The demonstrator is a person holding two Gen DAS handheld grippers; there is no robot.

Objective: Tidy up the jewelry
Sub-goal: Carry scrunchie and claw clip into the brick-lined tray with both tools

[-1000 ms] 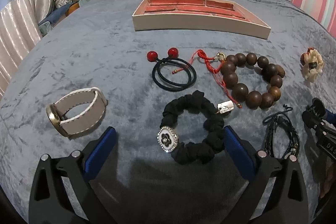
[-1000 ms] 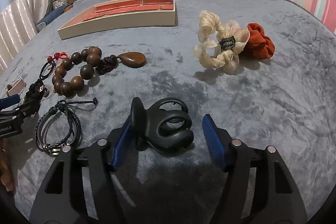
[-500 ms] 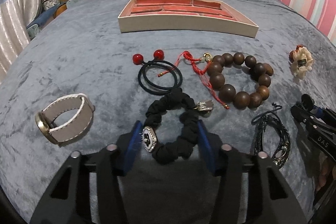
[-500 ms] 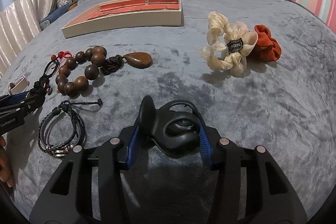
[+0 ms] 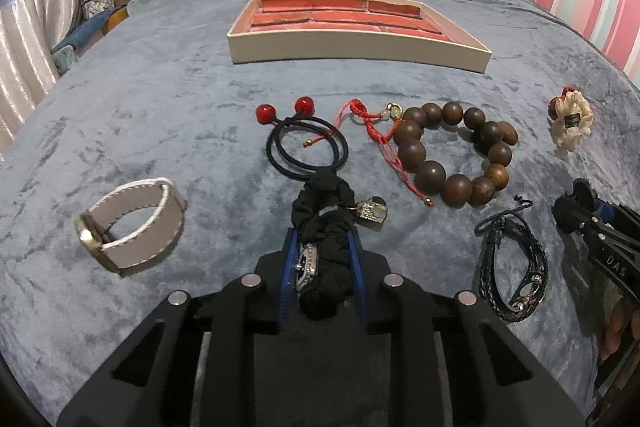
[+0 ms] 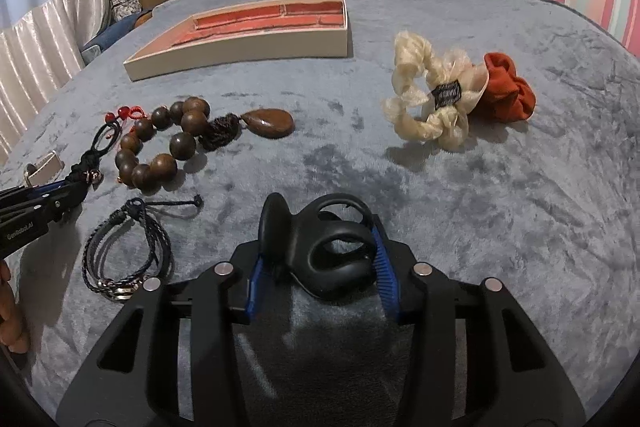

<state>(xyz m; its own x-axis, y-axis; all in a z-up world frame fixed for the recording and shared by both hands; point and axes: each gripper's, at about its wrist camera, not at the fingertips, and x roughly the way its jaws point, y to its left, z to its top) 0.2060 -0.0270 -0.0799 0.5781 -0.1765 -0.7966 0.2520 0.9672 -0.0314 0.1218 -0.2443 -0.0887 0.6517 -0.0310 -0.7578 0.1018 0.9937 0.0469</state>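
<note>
Nearest of all to tray (image 5: 352, 45): none. Left gripper (image 5: 320, 267) closing, squashing soft black scrunchie (image 5: 324, 223); right gripper (image 6: 316, 259) closing on rigid, light claw clip (image 6: 324, 247).

Both wrist cameras look steeply down, close over the bed, sharing the tray (image 5: 356, 47) and the wooden beads (image 6: 160, 143).

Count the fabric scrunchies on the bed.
3. The black scrunchie sits between the closing left gripper's pads; the cream scrunchie lies far right, and the rust-orange scrunchie is tucked right behind it.
</note>
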